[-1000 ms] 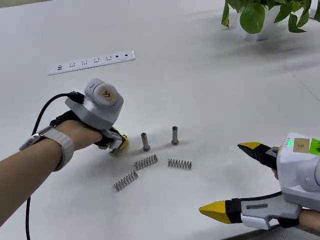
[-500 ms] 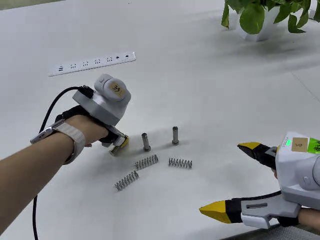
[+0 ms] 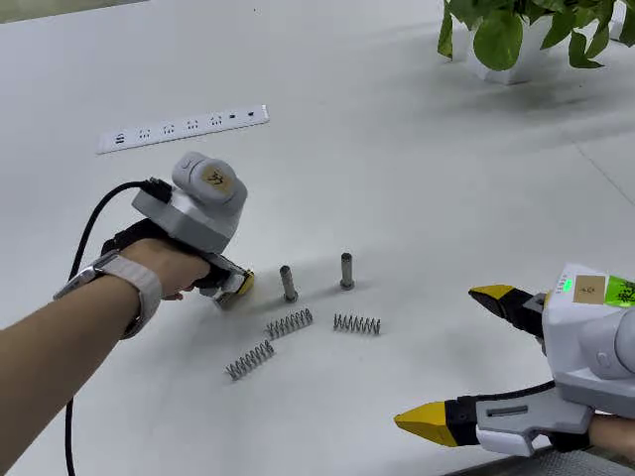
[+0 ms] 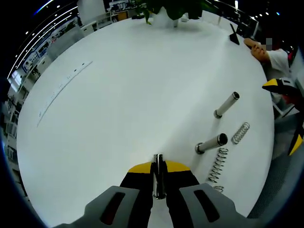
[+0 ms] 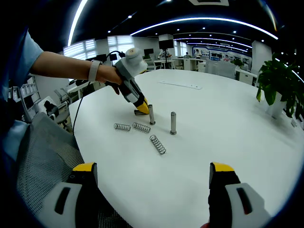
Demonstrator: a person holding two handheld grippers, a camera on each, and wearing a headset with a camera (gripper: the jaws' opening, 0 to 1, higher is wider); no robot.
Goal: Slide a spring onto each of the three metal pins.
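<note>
White table point(image 3: 397, 149) bears two upright pins point(image 3: 288, 282) and three springs point(image 3: 289, 321) toward its near edge — the left gripper point(image 3: 235, 288), clamped on the third pin point(image 4: 158, 175), should stand it squarely beside them — the right gripper point(image 3: 444, 355) hangs wide.

Left claw point(image 3: 236, 290), right claw point(image 3: 453, 357): grey bodies, yellow-black tips; black cable point(image 3: 96, 216); grey wristband point(image 3: 129, 278)

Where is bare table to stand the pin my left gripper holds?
Widest free patch: the table between the power strip, the plant and the two standing pins. Also bare between the springs and the right gripper. Crowded: pins and springs bunch beside the left gripper.
</note>
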